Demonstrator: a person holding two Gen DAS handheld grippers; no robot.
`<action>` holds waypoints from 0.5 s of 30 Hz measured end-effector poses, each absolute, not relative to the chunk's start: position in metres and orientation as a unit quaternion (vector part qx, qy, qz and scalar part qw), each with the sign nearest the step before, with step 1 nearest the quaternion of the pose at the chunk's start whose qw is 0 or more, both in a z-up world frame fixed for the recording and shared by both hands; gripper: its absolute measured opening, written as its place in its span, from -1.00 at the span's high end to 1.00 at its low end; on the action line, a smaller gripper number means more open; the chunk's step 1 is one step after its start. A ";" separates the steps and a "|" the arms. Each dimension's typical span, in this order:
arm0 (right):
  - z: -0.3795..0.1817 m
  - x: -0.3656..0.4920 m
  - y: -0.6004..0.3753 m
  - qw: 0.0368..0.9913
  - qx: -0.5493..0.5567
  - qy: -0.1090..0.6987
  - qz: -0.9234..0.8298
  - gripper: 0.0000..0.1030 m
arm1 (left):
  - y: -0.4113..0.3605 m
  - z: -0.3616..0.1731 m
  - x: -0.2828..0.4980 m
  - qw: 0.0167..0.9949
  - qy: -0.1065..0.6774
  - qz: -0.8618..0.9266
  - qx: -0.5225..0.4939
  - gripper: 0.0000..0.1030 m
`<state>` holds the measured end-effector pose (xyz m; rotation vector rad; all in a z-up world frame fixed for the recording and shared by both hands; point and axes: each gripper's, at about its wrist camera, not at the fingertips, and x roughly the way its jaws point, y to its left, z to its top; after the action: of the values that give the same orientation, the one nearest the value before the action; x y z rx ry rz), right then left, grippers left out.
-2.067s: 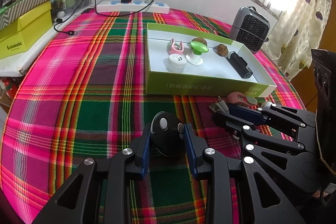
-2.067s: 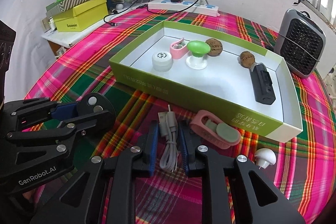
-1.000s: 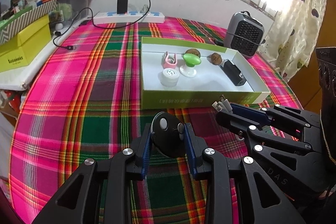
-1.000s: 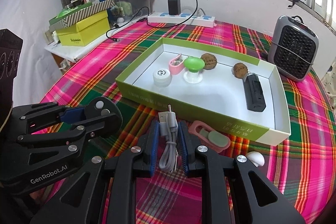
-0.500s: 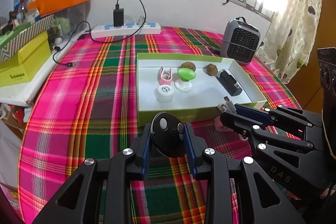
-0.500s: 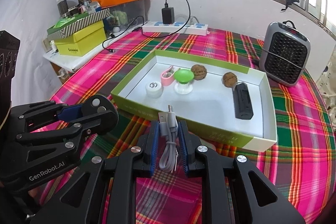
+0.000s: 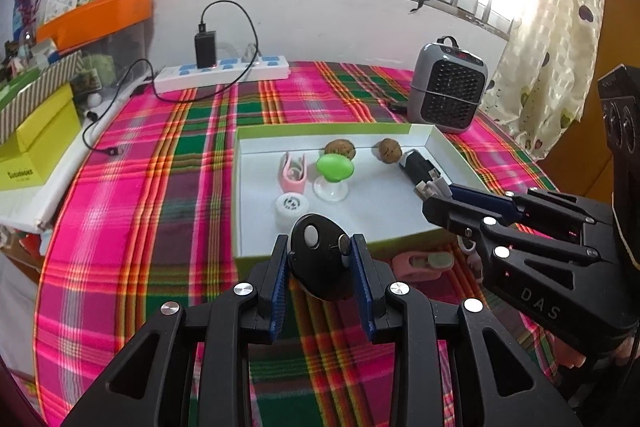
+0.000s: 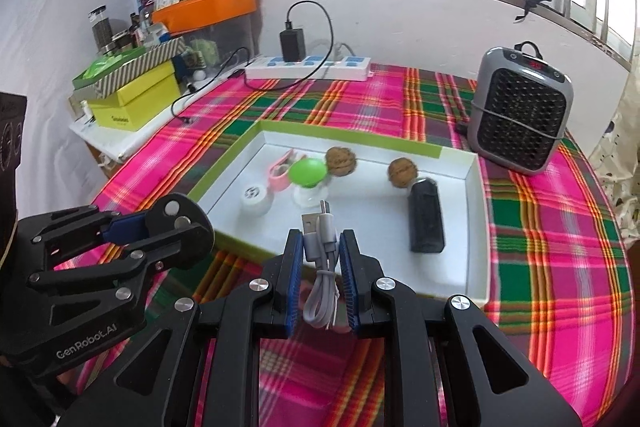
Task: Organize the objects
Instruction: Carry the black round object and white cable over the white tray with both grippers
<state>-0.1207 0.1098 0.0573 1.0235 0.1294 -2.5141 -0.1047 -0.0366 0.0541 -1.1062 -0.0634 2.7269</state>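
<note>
Above a plaid-covered surface [image 8: 560, 227], the left claw [image 7: 321, 269] is gripping a black oval remote [image 7: 320, 259], its long axis running away from the camera and its white button end pointing toward the green-rimmed tray [image 7: 376, 199]. The right claw [image 8: 320, 275] is clamping a folded grey USB cable [image 8: 320, 247], lengthwise along the fingers, plug ends aimed at the tray, loop hanging toward the camera. Inside the tray are lying two walnuts [image 8: 402, 172], a green-topped suction cup [image 8: 308, 173], a pink clip [image 8: 280, 169], a white round case [image 8: 256, 199] and a black device [image 8: 426, 219].
</note>
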 end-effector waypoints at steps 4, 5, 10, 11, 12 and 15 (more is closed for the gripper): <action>0.060 -0.132 0.115 0.205 0.368 0.042 -0.906 0.62 | -0.031 0.055 -0.114 0.104 -0.021 0.922 -0.372 0.48; 0.060 -0.135 0.116 0.203 0.369 0.041 -0.906 0.62 | -0.030 0.055 -0.116 0.105 -0.021 0.922 -0.373 0.48; 0.059 -0.152 0.119 0.201 0.375 0.038 -0.904 0.62 | -0.023 0.053 -0.127 0.113 -0.017 0.920 -0.376 0.48; 0.058 -0.155 0.119 0.201 0.375 0.039 -0.904 0.62 | -0.023 0.052 -0.130 0.114 -0.017 0.919 -0.376 0.48; 0.058 -0.158 0.119 0.202 0.376 0.040 -0.903 0.62 | -0.021 0.051 -0.132 0.114 -0.017 0.919 -0.377 0.48; 0.055 -0.168 0.119 0.204 0.382 0.038 -0.901 0.62 | -0.019 0.048 -0.139 0.116 -0.018 0.917 -0.382 0.48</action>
<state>-0.1684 0.1186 0.0551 1.0645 0.1059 -2.5121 -0.1391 -0.0194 0.0479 -1.1176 -0.0520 2.6844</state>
